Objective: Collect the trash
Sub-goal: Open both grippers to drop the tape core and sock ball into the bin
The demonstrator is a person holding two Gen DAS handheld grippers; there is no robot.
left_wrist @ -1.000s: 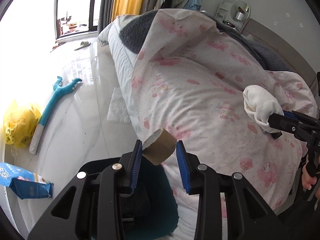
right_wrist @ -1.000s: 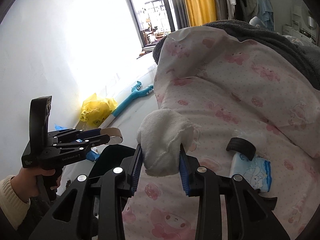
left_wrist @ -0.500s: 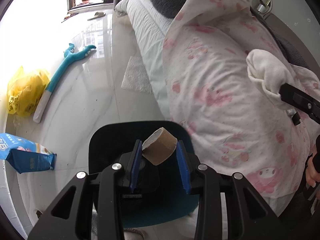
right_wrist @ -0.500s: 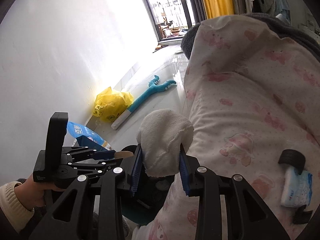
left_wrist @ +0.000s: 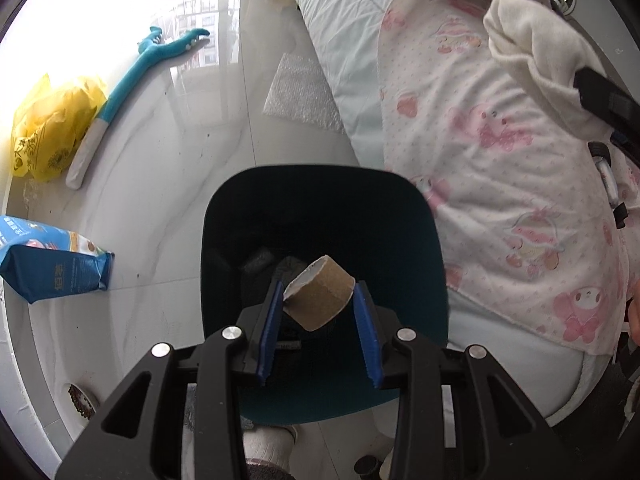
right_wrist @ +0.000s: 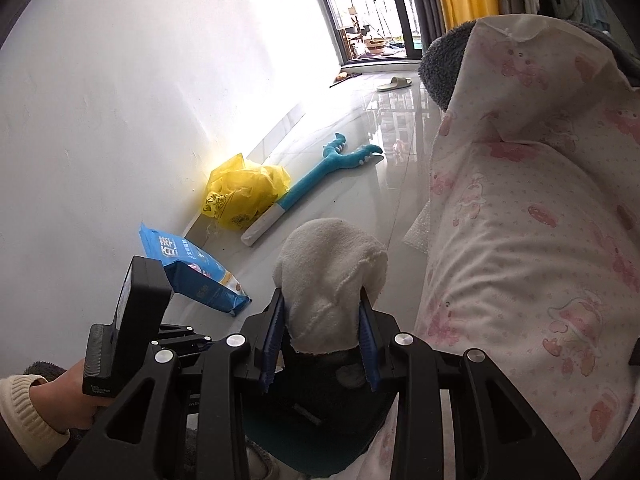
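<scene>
My left gripper [left_wrist: 319, 304] is shut on a brown cardboard tape core [left_wrist: 320, 298] and holds it over the open mouth of a dark teal trash bin [left_wrist: 416, 216] on the floor beside the bed. Dark items lie inside the bin. My right gripper [right_wrist: 322, 320] is shut on a crumpled white cloth [right_wrist: 330, 272], which also shows in the left wrist view [left_wrist: 532, 36]. It hangs just above the bin [right_wrist: 320, 444], next to the bed edge. The left gripper's body [right_wrist: 132, 320] shows at lower left of the right wrist view.
A bed with a pink-print quilt [left_wrist: 500, 140] fills the right. On the white tiled floor lie a blue packet [left_wrist: 48, 256], a yellow plastic bag [left_wrist: 48, 136], a teal long-handled toy [left_wrist: 132, 68] and a sheet of bubble wrap [left_wrist: 300, 96]. A white wall [right_wrist: 120, 80] stands left.
Both grippers swung from over the bed toward the floor. The tape core now hangs over the bin's mouth, and the white cloth has come close above the bin.
</scene>
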